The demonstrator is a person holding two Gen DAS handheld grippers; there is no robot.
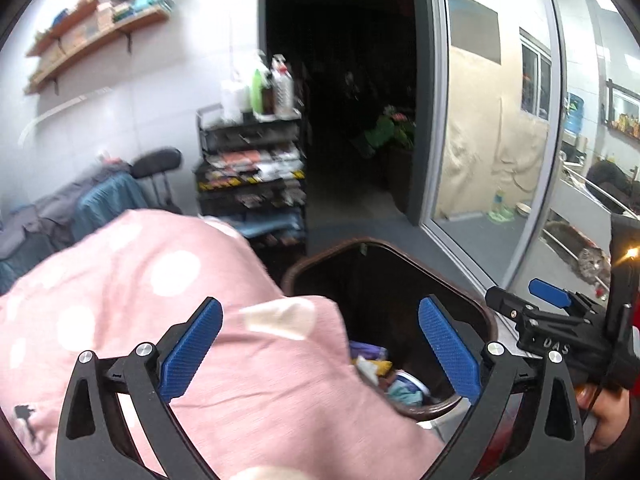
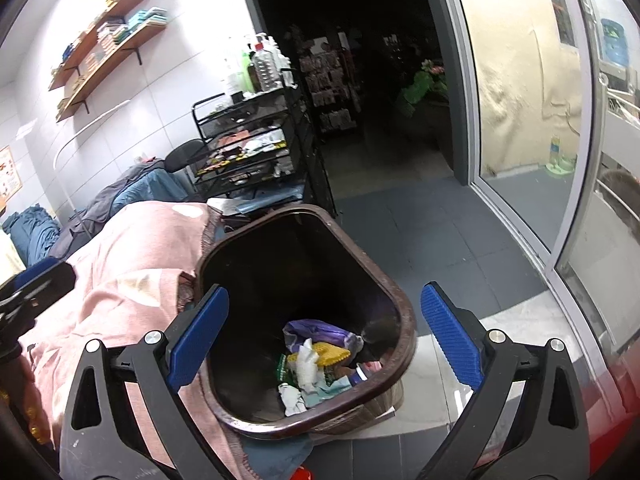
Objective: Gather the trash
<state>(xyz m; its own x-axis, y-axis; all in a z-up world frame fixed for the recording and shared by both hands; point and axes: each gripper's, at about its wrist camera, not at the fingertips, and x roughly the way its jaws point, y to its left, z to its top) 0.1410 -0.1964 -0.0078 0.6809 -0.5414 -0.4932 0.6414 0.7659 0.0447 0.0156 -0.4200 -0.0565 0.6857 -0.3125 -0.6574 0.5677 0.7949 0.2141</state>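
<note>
A dark brown trash bin (image 2: 404,320) stands on the floor beside a bed with a pink dotted blanket (image 2: 132,264). Crumpled wrappers, tissues and a purple bag (image 2: 316,356) lie at its bottom. My right gripper (image 2: 324,336) hangs open and empty above the bin's mouth. My left gripper (image 1: 320,348) is open and empty, over the blanket (image 1: 160,300) and the bin's left rim (image 1: 484,312). The right gripper (image 1: 548,312) also shows at the right edge of the left wrist view.
A black wire cart (image 2: 248,152) with bottles and clutter stands behind the bin. A dark doorway (image 2: 360,80) opens beyond it. A glass sliding door (image 2: 532,120) runs along the right. Wall shelves (image 2: 104,40) hang upper left. A cat (image 1: 592,268) sits outside the glass.
</note>
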